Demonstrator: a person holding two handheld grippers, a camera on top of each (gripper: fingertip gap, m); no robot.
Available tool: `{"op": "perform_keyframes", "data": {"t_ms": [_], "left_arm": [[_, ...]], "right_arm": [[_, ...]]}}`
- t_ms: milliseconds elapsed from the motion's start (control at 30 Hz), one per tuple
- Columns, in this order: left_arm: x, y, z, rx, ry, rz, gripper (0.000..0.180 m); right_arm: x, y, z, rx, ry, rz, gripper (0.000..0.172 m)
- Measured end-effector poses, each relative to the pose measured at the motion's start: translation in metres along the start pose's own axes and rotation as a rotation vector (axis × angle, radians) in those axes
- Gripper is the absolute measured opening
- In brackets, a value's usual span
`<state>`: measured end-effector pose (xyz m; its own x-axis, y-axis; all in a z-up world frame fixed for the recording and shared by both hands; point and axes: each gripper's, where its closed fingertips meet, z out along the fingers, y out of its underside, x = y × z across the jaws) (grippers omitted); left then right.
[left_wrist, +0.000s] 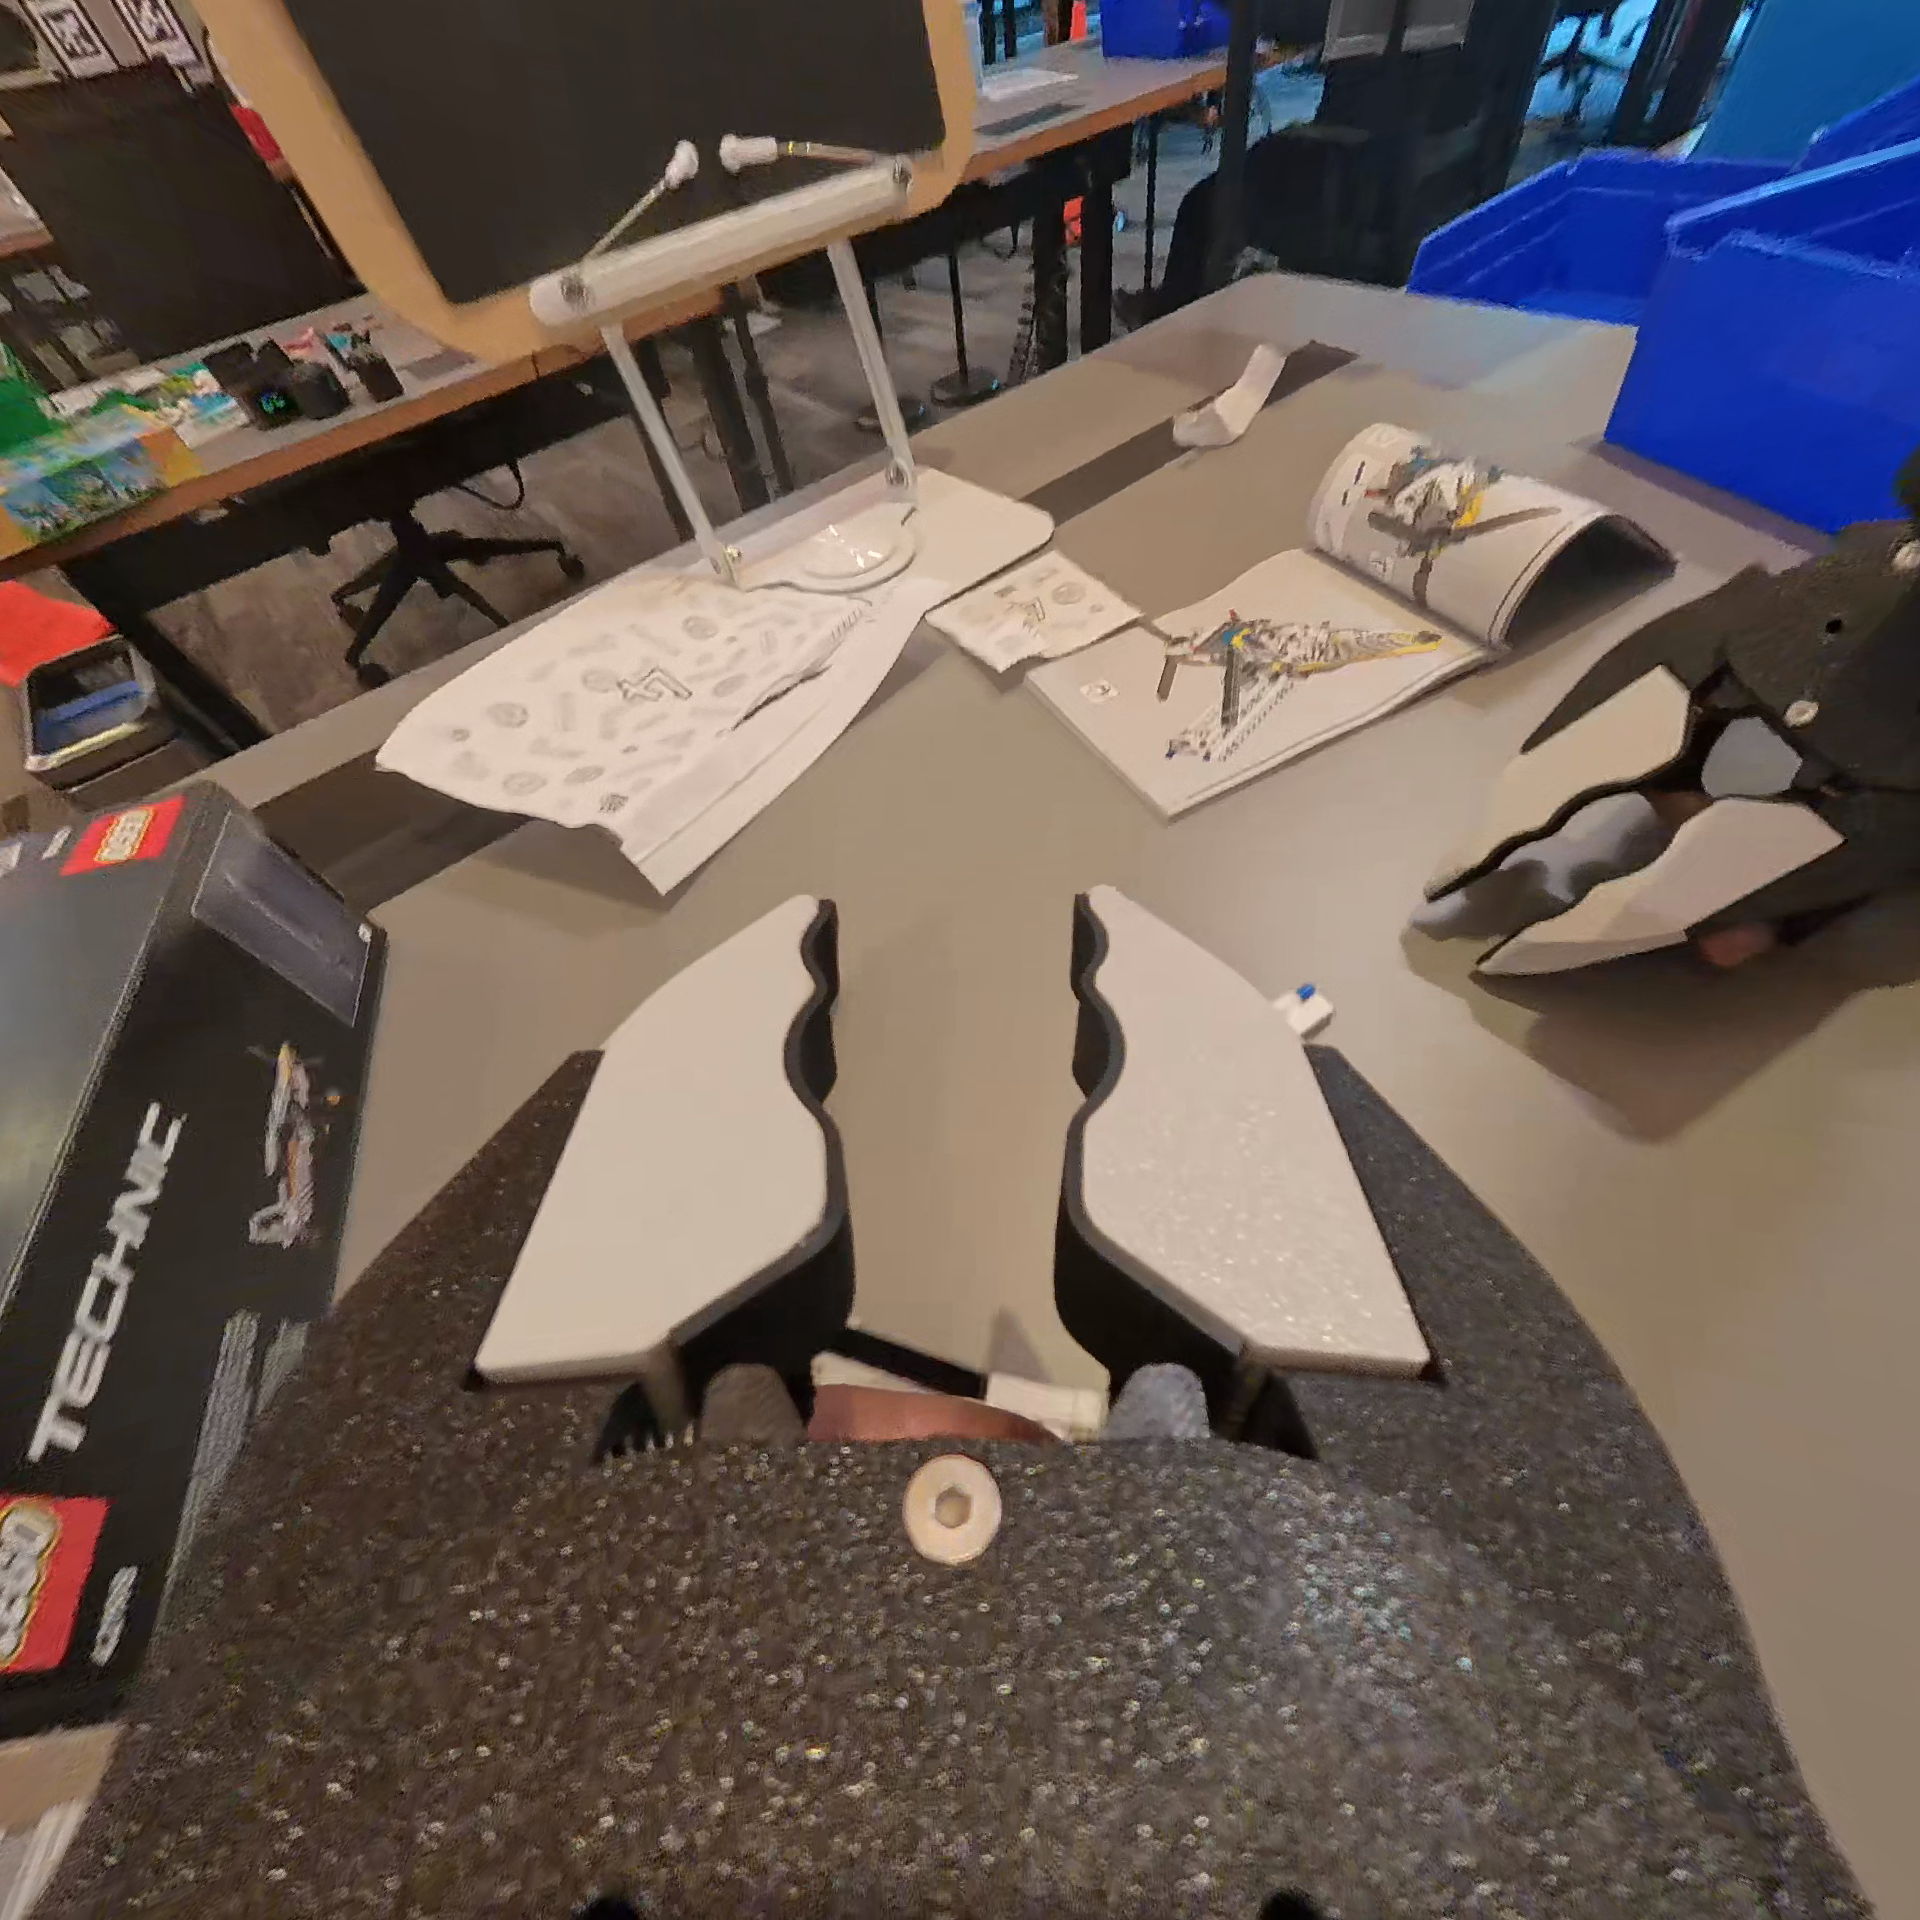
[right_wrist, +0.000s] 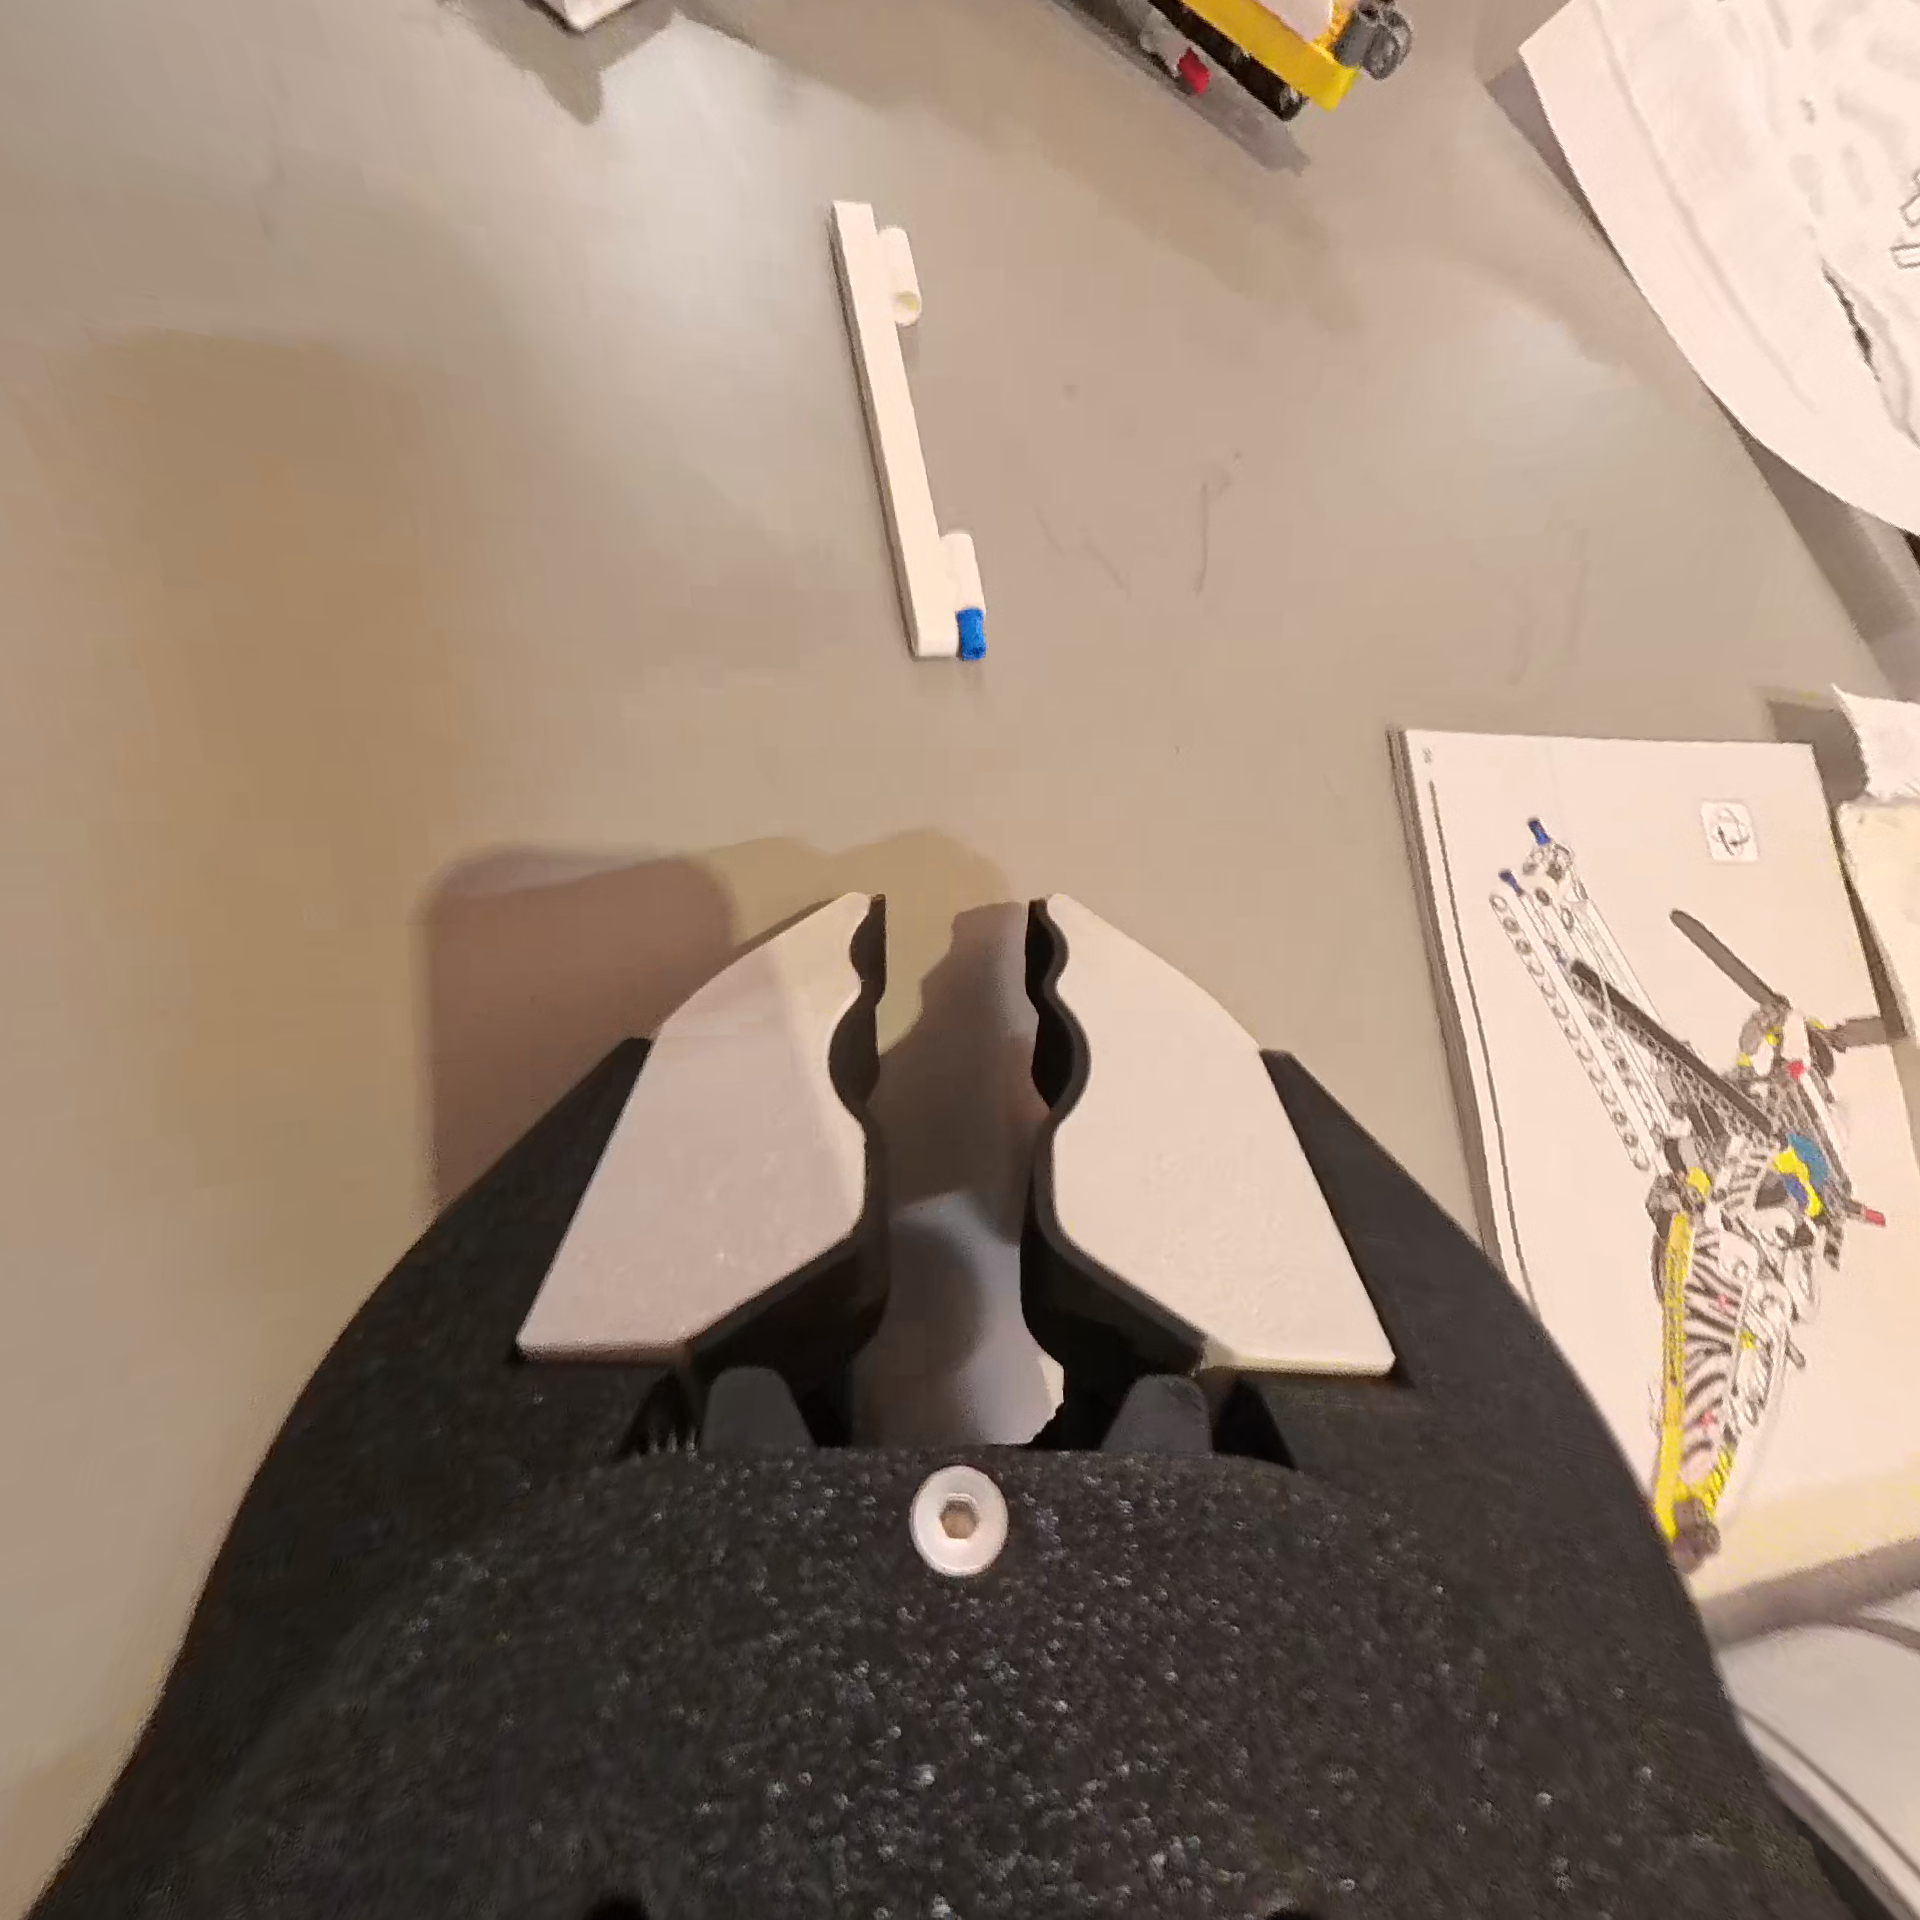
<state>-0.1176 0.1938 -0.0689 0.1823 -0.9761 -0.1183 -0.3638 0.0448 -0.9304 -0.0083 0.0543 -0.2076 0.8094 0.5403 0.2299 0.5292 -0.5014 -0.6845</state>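
— Why is everything spread out like this?

— As I judge it, so each thing can be read or reached. The open instruction booklet (left_wrist: 1320, 675) lies flat on the grey table (left_wrist: 935, 852) beyond my left gripper (left_wrist: 954, 914), with a printed paper sheet (left_wrist: 634, 707) beside it in front of a white stand (left_wrist: 831, 520). A black box (left_wrist: 156, 1143) sits at my left, blue bins (left_wrist: 1766, 312) at the far right.

— And your left jaws?

— Wide apart, with only bare table between them. Nothing is held. A small white piece with a blue pin (left_wrist: 1301, 1006) shows just past my right finger (left_wrist: 1195, 1091), not touching it.

— The right one?

— My right gripper (right_wrist: 956, 914) hangs low over the table, jaws part open, nothing between the pads but shadow. Ahead of it, apart from the tips, lies a long white beam (right_wrist: 899, 426) whose blue pin (right_wrist: 970, 632) points my way. A yellow and black assembly (right_wrist: 1278, 52) sits farther off.
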Motion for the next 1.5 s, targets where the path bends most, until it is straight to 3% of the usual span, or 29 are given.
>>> {"op": "perform_keyframes", "data": {"t_ms": [233, 400, 600, 800, 1000, 1167, 1500], "left_arm": [[0.003, 0.029, -0.015, -0.059, -0.008, 0.052, 0.045], [0.016, 0.032, 0.002, -0.066, 0.040, 0.073, 0.045], [0.051, 0.014, 0.047, -0.047, 0.137, 0.119, 0.045], [0.086, -0.005, 0.116, -0.082, 0.235, 0.156, 0.045], [0.090, -0.003, 0.172, -0.074, 0.174, 0.095, 0.045], [0.086, 0.001, 0.173, 0.002, 0.101, 0.086, 0.045], [0.101, 0.004, 0.154, 0.024, 0.130, 0.074, 0.044]], "right_arm": [[-0.001, -0.011, 0.011, -0.004, -0.011, -0.015, 0.025], [0.005, -0.015, 0.017, 0.002, -0.010, -0.014, 0.025], [0.014, -0.010, 0.012, 0.028, 0.013, 0.009, 0.024], [0.026, 0.001, 0.001, 0.038, 0.087, -0.020, 0.024], [0.036, 0.010, -0.009, 0.051, 0.159, -0.031, 0.024], [0.036, 0.010, -0.009, 0.057, 0.148, -0.024, 0.022], [0.037, 0.011, -0.008, 0.055, 0.133, 0.001, 0.021]]}}
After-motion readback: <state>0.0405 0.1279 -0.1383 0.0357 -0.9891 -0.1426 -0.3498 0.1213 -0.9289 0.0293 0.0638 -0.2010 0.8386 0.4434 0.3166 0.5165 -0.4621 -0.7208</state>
